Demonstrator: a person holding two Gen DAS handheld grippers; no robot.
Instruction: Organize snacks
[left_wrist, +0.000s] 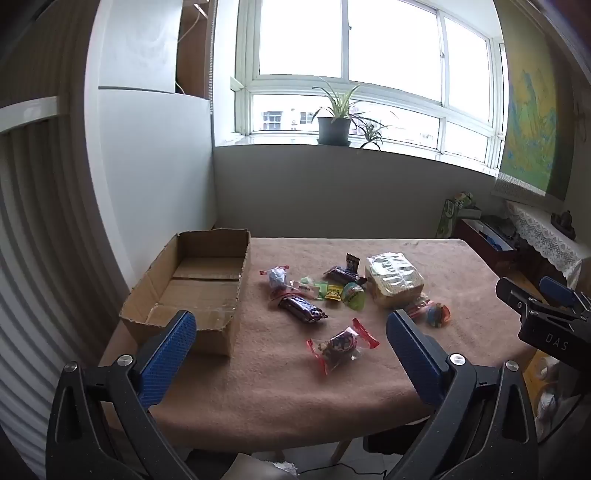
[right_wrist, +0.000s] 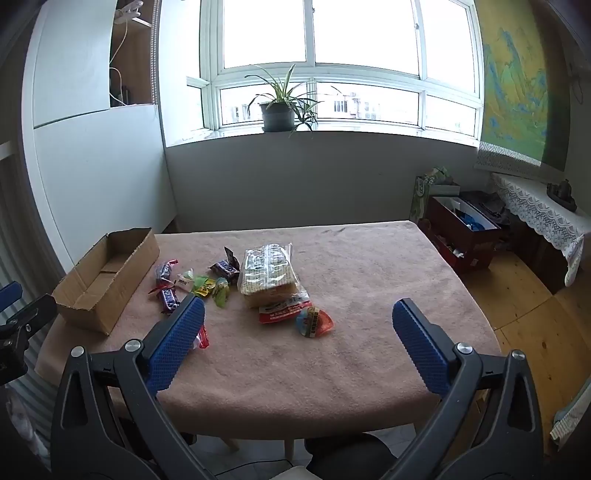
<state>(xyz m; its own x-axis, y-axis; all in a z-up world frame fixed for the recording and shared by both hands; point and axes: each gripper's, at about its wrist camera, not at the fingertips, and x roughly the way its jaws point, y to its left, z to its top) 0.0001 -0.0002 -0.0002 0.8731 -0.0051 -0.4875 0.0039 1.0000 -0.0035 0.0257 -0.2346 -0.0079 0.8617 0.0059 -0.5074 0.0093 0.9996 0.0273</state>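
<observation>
Cardboard box (left_wrist: 192, 288) at table (left_wrist: 280, 398) left, snacks (left_wrist: 347, 291) scattered beside, seemingly apart

my left wrist cam: near table (left_wrist: 280, 398) edge, tilted down, box (left_wrist: 192, 291) left of frame | right wrist cam: same edge (further right), box (right_wrist: 107, 275) far left | shared: tabletop, window (right_wrist: 317, 62)

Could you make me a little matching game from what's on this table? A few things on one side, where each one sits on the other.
Things:
1. cardboard box
2. cracker pack
3. clear nut packet with red ends
4. potted plant

Places:
A. on the windowsill
B. nearest the table's front edge, apart from the other snacks
C. at the table's left end, open and empty
D. biggest item in the snack pile, on its right side

Pairs: 1-C, 2-D, 3-B, 4-A
</observation>
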